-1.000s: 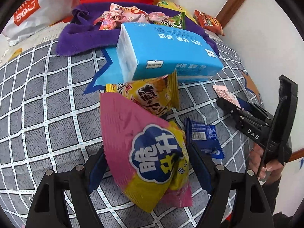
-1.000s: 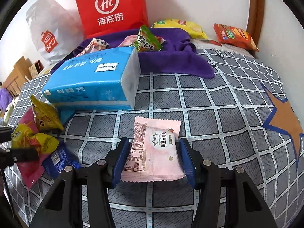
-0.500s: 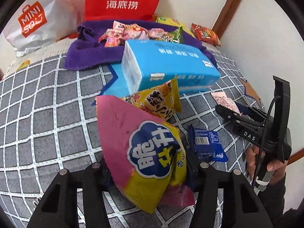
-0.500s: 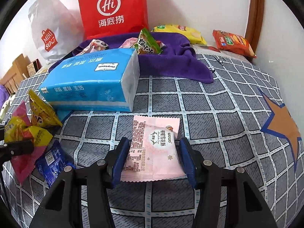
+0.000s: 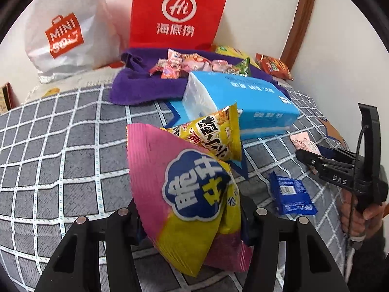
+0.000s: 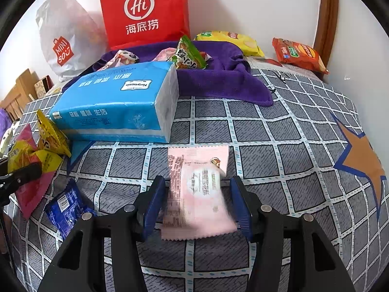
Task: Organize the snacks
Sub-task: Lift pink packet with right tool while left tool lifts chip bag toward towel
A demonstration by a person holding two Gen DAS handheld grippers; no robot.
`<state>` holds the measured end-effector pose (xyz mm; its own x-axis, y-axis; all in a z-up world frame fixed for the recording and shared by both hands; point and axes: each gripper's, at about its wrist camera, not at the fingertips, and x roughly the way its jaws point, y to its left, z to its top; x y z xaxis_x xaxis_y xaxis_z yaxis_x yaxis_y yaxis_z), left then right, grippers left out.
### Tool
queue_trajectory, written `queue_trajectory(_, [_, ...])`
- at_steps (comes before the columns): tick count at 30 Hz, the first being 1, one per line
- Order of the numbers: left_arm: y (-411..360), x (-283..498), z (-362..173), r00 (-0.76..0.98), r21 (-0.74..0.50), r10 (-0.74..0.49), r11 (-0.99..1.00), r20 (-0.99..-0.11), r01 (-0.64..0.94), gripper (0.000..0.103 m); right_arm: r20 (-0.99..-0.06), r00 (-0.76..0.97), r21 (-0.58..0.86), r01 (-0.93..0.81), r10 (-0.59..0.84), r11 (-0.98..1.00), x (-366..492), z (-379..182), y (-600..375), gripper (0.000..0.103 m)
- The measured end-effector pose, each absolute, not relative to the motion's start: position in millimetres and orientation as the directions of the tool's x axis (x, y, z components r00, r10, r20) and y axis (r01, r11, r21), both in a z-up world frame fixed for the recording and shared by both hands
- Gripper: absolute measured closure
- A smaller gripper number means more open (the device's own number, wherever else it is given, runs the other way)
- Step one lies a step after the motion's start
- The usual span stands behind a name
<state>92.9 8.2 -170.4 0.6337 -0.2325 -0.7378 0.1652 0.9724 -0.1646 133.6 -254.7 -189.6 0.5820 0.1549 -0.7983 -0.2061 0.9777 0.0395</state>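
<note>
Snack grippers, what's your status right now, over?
Left gripper shut on pink-and-yellow snack bag. Right gripper straddles pink packet, grip unclear. Blue tissue pack sits between them and purple towel.

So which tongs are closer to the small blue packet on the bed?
Left. The left tongs, holding the pink-and-yellow bag, sit right beside the blue packet. The right tongs sit farther away, around the pale pink packet.
</note>
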Motion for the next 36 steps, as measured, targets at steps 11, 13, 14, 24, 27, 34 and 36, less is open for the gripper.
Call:
queue_trajectory(11, [11,95,-173,0.626,-0.193,-0.237,0.971,-0.743,0.139,0.048,-0.8,0.578,0.04,-0.213,0.159,0.976,134,-190,-255,0.046])
queue_trajectory(13, [12,95,-173,0.625,-0.201,-0.245,0.969,-0.741,0.141,0.049,-0.8,0.578,0.041,-0.214,0.161,0.976,134,-190,-255,0.046])
queue_trajectory(14, [13,94,-173,0.625,-0.208,-0.251,0.968,-0.739,0.143,0.049,-0.8,0.578,0.041,-0.214,0.16,0.976,134,-190,-255,0.046])
queue_trajectory(24, [22,86,-163,0.584,-0.313,-0.35,0.935,-0.732,0.167,0.055,-0.795,0.583,0.053,-0.206,0.166,0.977,133,-188,-258,0.064])
queue_trajectory(27, [21,80,-148,0.584,-0.315,-0.365,0.93,-0.726,0.19,0.055,-0.799,0.573,0.074,-0.207,0.182,0.975,131,-182,-256,0.068])
queue_trajectory(34, [19,74,-117,0.568,-0.372,-0.432,0.9,-0.701,0.225,0.055,-0.774,0.594,0.066,-0.269,0.22,0.961,118,-155,-239,0.068])
queue_trajectory(36, [19,76,-108,0.573,-0.378,-0.433,0.899,-0.696,0.22,0.055,-0.767,0.595,0.08,-0.281,0.239,0.956,117,-148,-236,0.068])
